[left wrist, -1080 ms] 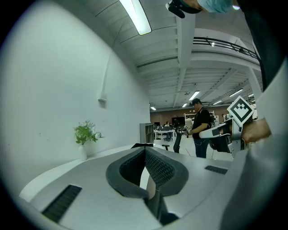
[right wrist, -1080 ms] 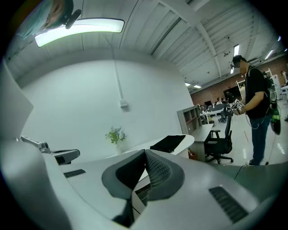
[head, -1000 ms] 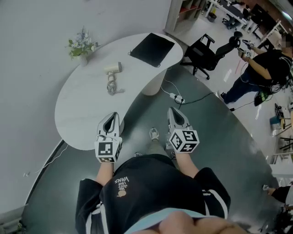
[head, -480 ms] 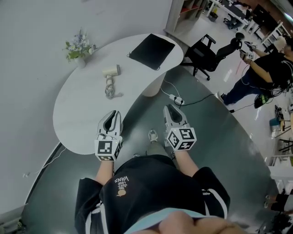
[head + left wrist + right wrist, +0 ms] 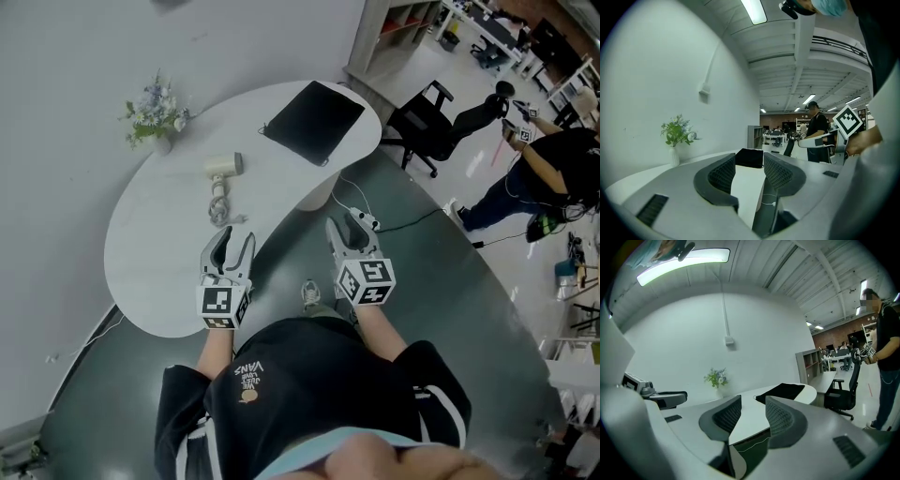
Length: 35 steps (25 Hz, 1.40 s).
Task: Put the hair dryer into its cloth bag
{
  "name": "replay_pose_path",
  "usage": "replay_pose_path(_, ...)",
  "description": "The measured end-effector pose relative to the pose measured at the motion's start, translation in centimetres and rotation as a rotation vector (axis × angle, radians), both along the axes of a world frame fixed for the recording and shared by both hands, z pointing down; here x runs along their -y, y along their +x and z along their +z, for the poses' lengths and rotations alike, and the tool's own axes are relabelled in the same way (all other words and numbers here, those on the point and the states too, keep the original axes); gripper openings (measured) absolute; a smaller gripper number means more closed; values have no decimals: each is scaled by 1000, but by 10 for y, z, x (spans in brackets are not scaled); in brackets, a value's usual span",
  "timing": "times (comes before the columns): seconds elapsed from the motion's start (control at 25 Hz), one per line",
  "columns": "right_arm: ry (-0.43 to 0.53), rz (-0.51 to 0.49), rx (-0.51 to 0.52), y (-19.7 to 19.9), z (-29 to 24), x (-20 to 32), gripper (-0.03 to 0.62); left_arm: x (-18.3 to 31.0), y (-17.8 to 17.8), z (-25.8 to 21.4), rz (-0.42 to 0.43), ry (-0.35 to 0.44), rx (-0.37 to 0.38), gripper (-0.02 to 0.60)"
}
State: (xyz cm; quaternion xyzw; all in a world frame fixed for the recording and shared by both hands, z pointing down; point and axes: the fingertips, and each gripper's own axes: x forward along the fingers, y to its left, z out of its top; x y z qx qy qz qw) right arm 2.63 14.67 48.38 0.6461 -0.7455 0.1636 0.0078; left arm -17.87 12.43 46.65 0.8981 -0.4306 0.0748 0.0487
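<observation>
A white hair dryer [image 5: 225,166] lies on the curved white table [image 5: 150,281], its coiled cord [image 5: 217,203] trailing toward me. The black cloth bag [image 5: 314,121] lies flat at the table's far right end, also seen as a dark slab in the left gripper view [image 5: 749,158] and the right gripper view [image 5: 782,391]. My left gripper [image 5: 231,242] hovers over the table's near edge, jaws opening, nothing between them. My right gripper [image 5: 349,231] is held over the floor to the right of the table, jaws opening and empty. Both are well short of the dryer.
A small vase of flowers [image 5: 153,117] stands at the table's back left. A black office chair [image 5: 441,117] and a person [image 5: 548,169] are off to the right. A power strip with cables [image 5: 370,221] lies on the dark floor beside the table's pedestal.
Both grippers have moved forward toward the table, and their jaws have gone from shut to parted. The table and dryer sit nearer in the head view.
</observation>
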Motion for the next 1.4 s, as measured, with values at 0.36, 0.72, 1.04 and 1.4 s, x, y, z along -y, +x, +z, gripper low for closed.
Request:
replay_pose_path(0.36, -33, -100, 5, 39, 14, 74, 166, 61, 37, 12, -89, -37, 18, 222)
replay_pose_path(0.72, -55, -194, -6, 56, 26, 134, 201, 107, 50, 24, -186, -58, 31, 264)
replay_pose_path(1.04, -75, -167, -1, 44, 32, 173, 202, 144, 29, 29, -184, -71, 32, 281)
replay_pose_path(1.4, -101, -95, -37, 29, 41, 209, 203, 179, -1, 35, -118, -102, 56, 281)
